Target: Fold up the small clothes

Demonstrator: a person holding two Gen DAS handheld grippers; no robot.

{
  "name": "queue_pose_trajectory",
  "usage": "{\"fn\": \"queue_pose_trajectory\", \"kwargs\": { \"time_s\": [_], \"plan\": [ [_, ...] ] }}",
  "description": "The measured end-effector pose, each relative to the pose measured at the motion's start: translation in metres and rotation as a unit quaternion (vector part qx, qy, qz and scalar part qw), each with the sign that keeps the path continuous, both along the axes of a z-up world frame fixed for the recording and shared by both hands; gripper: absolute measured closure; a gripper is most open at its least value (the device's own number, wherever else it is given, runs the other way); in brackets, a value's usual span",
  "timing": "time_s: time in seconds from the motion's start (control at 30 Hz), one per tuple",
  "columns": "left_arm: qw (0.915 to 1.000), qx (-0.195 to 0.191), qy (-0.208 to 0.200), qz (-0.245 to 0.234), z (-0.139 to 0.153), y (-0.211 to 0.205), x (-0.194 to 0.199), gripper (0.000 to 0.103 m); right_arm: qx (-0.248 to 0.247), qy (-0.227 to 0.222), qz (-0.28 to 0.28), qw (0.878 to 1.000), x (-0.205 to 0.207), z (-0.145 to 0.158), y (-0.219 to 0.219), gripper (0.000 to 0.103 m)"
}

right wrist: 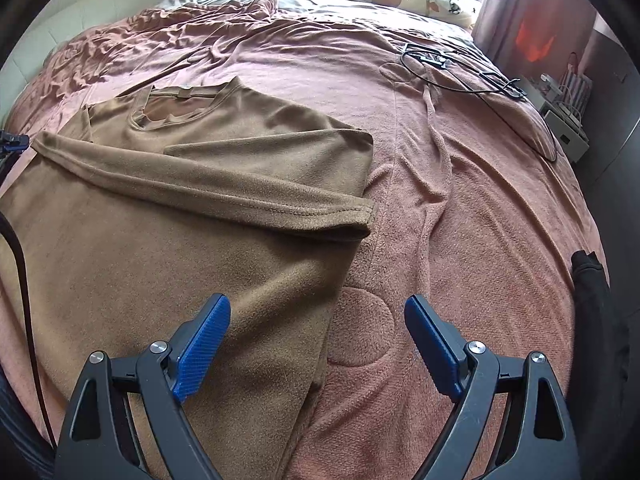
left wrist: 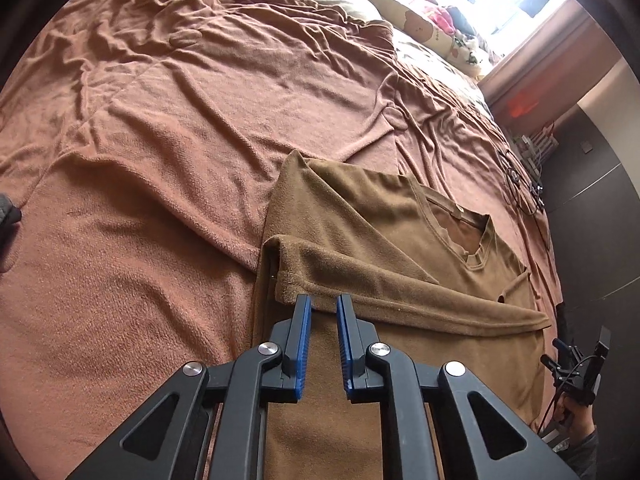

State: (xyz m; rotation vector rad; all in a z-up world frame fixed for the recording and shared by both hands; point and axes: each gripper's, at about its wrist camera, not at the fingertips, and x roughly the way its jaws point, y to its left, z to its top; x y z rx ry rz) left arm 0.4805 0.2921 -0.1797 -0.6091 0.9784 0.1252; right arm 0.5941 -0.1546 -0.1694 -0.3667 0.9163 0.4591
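On the bed (left wrist: pixel 140 200), a brown shirt (right wrist: pixel 140 248) lies flat with both sleeves folded across its chest. The sleeve stage looks done; folding the body comes next. The left tool (left wrist: pixel 323 308) sits at the sleeve hem (left wrist: pixel 312 292), jaws narrowly apart, gripping nothing visibly. The right tool (right wrist: pixel 316 320) gapes wide over the shirt's side edge, which needs pinching.

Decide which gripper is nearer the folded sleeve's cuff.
Left. The left gripper has its tips at the cuff; the right gripper hangs open nearer the shirt's lower side edge.
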Motion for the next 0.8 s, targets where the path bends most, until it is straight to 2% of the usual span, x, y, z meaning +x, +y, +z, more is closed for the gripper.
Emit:
{"fn": "queue_pose_trajectory", "kwargs": {
  "time_s": [0.1,0.17,0.23,0.27,0.47,0.57,0.63,0.7,0.8],
  "plan": [
    [0.9999,-0.003,0.008,0.007,-0.003,0.003,0.0,0.087,0.004,0.0,-0.002,1.0,0.002,-0.001,0.001,0.015],
    [0.9999,-0.006,0.011,0.009,-0.003,0.006,-0.002,0.079,0.004,-0.001,0.0,1.0,0.003,0.0,0.001,0.015],
    [0.9998,-0.001,0.013,0.012,-0.004,0.007,-0.003,0.059,0.003,-0.001,0.002,1.0,0.004,-0.001,0.001,0.015],
    [0.9998,0.0,0.012,0.014,-0.005,0.009,-0.003,0.056,0.0,-0.001,0.003,1.0,0.004,-0.002,0.002,0.015],
    [0.9993,-0.016,0.021,0.026,-0.021,0.014,0.006,0.055,-0.003,-0.008,-0.008,1.0,0.011,-0.004,0.004,0.015],
    [0.9994,-0.015,0.022,0.024,-0.026,0.012,0.012,0.062,-0.012,-0.012,-0.011,1.0,0.015,-0.007,0.005,0.015],
    [0.9995,-0.008,0.024,0.02,-0.027,0.011,0.015,0.079,-0.027,-0.022,-0.009,0.999,0.015,-0.009,0.008,0.015],
    [0.9995,-0.002,0.025,0.021,-0.026,0.013,0.017,0.091,-0.037,-0.031,-0.006,0.999,0.017,-0.01,0.011,0.02],
    [0.9994,-0.013,0.019,0.025,-0.024,0.019,0.019,0.096,-0.041,-0.033,-0.007,0.999,0.025,-0.011,0.012,0.028]
  ]
}}
